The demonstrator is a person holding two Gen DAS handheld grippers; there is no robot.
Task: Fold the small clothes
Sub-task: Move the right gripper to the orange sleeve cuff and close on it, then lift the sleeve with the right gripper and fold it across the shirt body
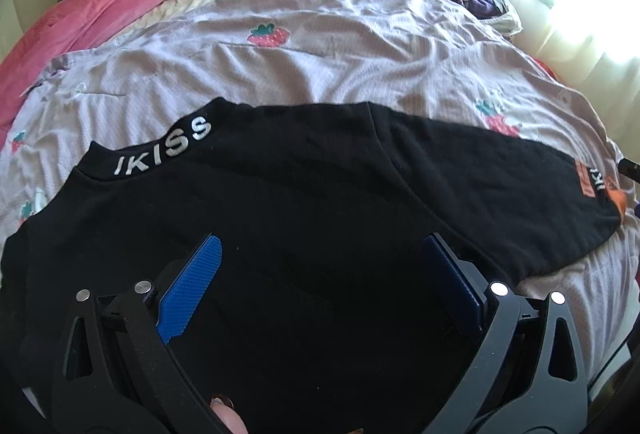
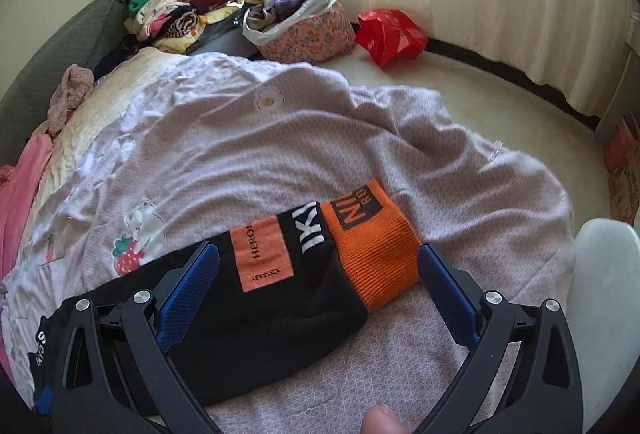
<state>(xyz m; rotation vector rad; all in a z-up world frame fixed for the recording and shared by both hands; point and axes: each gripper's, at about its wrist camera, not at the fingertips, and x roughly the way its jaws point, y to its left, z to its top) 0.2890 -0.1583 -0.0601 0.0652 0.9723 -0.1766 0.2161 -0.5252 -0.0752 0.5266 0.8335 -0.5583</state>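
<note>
**A:** What does the garment look like?

**B:** It is a black knit sweatshirt with white "IKISS" lettering on its collar [image 1: 304, 202], spread flat on the bed's lilac strawberry-print sheet [image 1: 320, 74]. One sleeve ends in an orange ribbed cuff [image 2: 372, 254], with an orange patch and white letters just before it.

**A:** And where does it sit relative to the jaws?

**B:** The left gripper [image 1: 320, 262] has its jaws spread wide, holding nothing, with the sweatshirt's body directly between and beyond them. The right gripper [image 2: 318, 266] is equally wide and empty-handed; the cuff and patch lie between its jaws, the cuff nearer the right-hand one.

**A:** Anything unclear?

**B:** The sweatshirt's lower part is cut off beneath the left gripper's frame. Whether either pair of jaws touches the fabric cannot be told. The cuff's lettering is only partly readable.
</note>
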